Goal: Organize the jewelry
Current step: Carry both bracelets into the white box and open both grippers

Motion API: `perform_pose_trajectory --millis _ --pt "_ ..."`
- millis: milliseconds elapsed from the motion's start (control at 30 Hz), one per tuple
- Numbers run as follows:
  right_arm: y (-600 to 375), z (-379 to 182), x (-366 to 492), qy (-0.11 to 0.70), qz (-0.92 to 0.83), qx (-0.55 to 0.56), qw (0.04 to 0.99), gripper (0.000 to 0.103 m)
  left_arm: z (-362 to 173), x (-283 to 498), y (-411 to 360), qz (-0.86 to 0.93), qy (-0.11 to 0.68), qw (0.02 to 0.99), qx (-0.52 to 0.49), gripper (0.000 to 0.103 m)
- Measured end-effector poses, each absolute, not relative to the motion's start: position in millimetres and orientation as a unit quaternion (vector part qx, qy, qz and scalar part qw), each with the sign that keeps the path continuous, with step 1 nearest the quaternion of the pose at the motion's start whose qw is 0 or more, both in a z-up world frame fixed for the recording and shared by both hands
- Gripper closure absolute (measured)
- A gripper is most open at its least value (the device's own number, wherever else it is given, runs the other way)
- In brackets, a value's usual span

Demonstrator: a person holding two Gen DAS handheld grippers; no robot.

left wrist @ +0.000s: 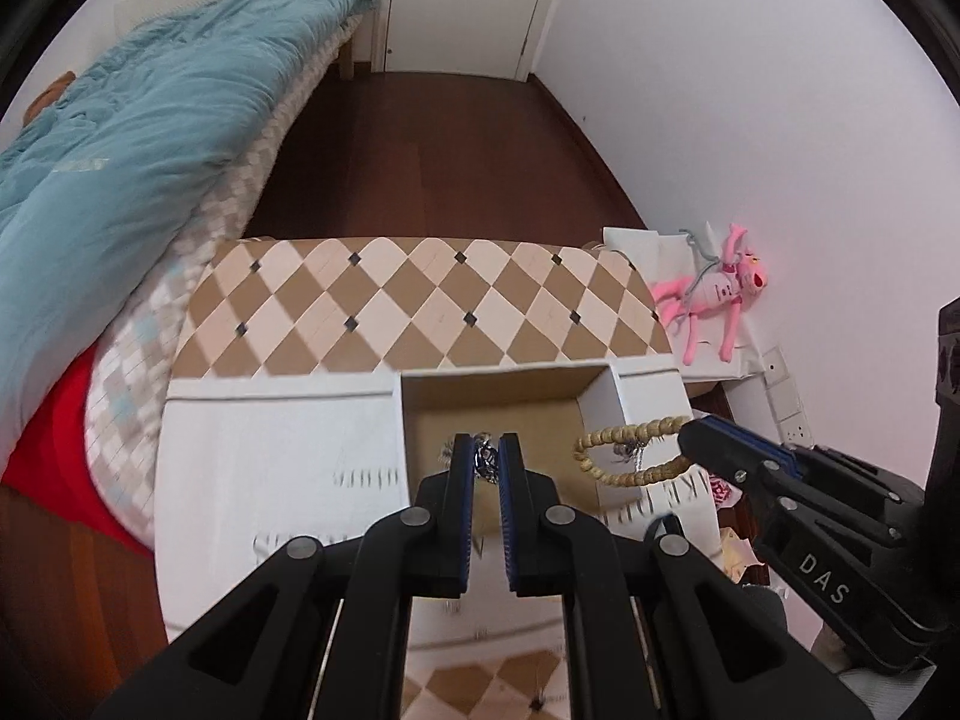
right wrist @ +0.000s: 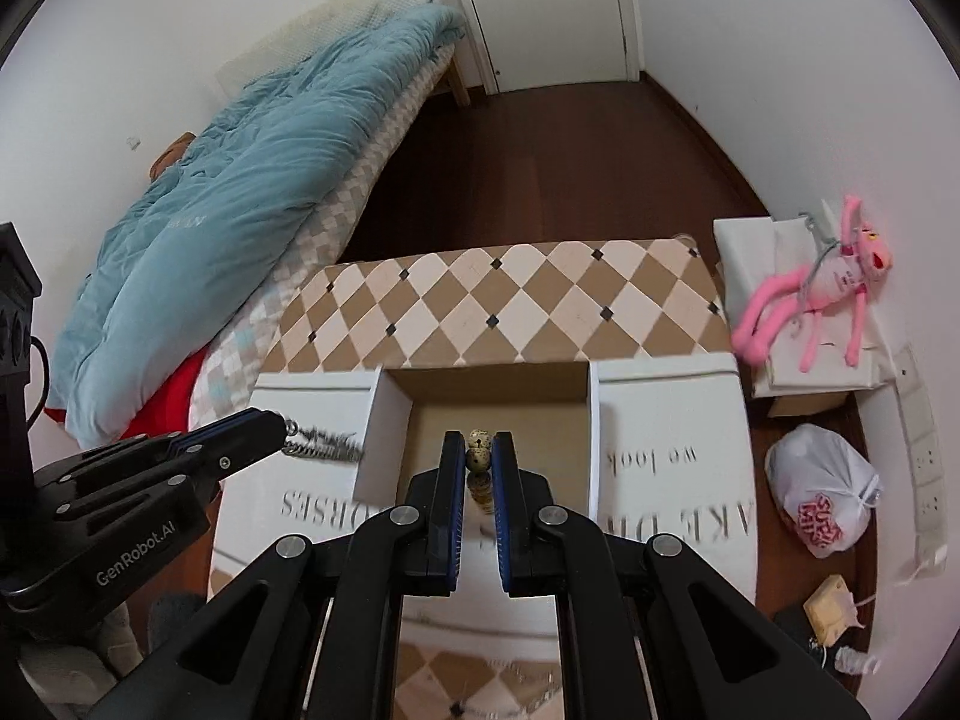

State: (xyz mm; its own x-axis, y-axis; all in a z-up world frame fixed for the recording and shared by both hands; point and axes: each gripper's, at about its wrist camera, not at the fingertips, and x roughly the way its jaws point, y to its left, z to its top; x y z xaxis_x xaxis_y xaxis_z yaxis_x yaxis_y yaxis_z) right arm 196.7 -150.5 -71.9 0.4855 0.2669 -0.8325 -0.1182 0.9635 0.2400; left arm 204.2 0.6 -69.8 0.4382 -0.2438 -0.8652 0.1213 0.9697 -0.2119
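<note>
A white box with an open brown compartment point(left wrist: 492, 402) point(right wrist: 498, 402) sits on a checkered table. My left gripper point(left wrist: 486, 456) is shut on a silver chain point(left wrist: 485, 463) and holds it above the compartment; in the right wrist view the chain point(right wrist: 324, 444) hangs from the left gripper point(right wrist: 279, 429) over the box's left lid. My right gripper point(right wrist: 480, 450) is shut on a beige beaded bracelet point(right wrist: 479, 457). In the left wrist view the bracelet point(left wrist: 624, 450) loops out from the right gripper point(left wrist: 690, 438) over the compartment's right wall.
The checkered table point(left wrist: 420, 306) extends behind the box. A bed with a blue quilt point(left wrist: 132, 138) is on the left. A pink plush toy point(right wrist: 816, 300) lies on white boxes at right. A white plastic bag point(right wrist: 822, 492) lies on the floor.
</note>
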Motion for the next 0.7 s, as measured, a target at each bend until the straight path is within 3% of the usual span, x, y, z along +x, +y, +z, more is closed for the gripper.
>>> perform_pose_trajectory --millis 433,500,533,567,667,700 --pt "-147.9 -141.2 284.3 0.582 0.112 0.054 0.804 0.093 -121.2 270.7 -1.1 -0.079 0.581 0.808 -0.066 0.092" --pt "-147.5 -151.3 286.0 0.598 0.111 0.047 0.792 0.089 -122.7 268.9 2.9 -0.065 0.580 0.810 -0.058 0.074" --pt "-148.4 -154.8 285.0 0.603 0.104 0.042 0.790 0.077 -122.5 266.3 4.5 -0.053 0.576 0.814 -0.047 0.065" --pt "-150.1 -158.0 282.2 0.604 0.089 0.030 0.792 0.063 -122.3 265.2 6.0 -0.046 0.572 0.818 -0.040 0.048" --pt "-157.3 -160.2 271.4 0.597 0.071 0.023 0.798 0.042 -123.1 253.6 13.5 -0.018 0.556 0.831 -0.023 0.032" --pt "-158.9 -159.8 267.7 0.594 0.065 0.018 0.801 0.039 -124.5 251.2 14.1 -0.011 0.554 0.832 -0.015 0.025"
